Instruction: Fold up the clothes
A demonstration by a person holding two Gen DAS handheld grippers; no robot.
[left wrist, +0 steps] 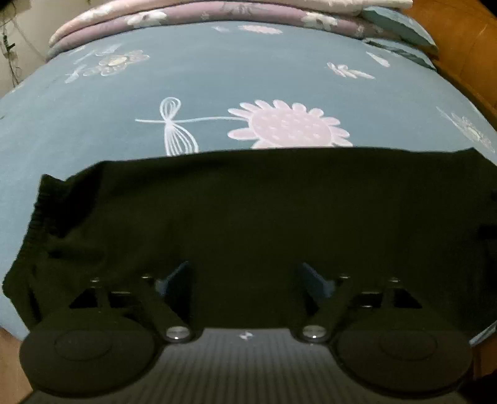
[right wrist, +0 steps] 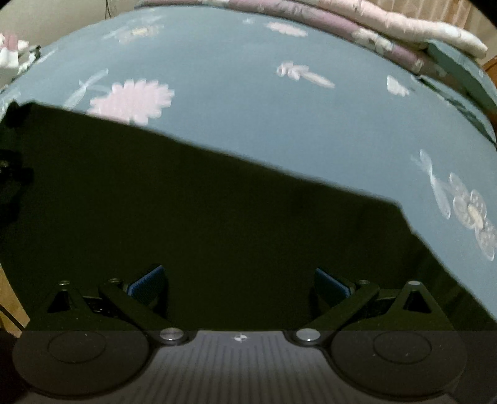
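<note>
A black garment [left wrist: 248,211] lies spread flat on a blue bed sheet [left wrist: 202,80] printed with pale flowers. In the left wrist view its straight far edge runs across the frame and a ribbed hem sits at the left. My left gripper [left wrist: 245,273] hovers over the cloth with its blue-padded fingers [left wrist: 177,276] wide apart and nothing between them. In the right wrist view the same garment [right wrist: 202,211] fills the lower left, its far edge slanting down to a corner at the right. My right gripper [right wrist: 239,279] is open above it, pads [right wrist: 149,279] clear of the fabric.
Folded pink and mauve quilts [left wrist: 217,12] are stacked at the far end of the bed. A wooden bed frame [left wrist: 459,40] rises at the right. The sheet [right wrist: 295,108] beyond the garment is bare.
</note>
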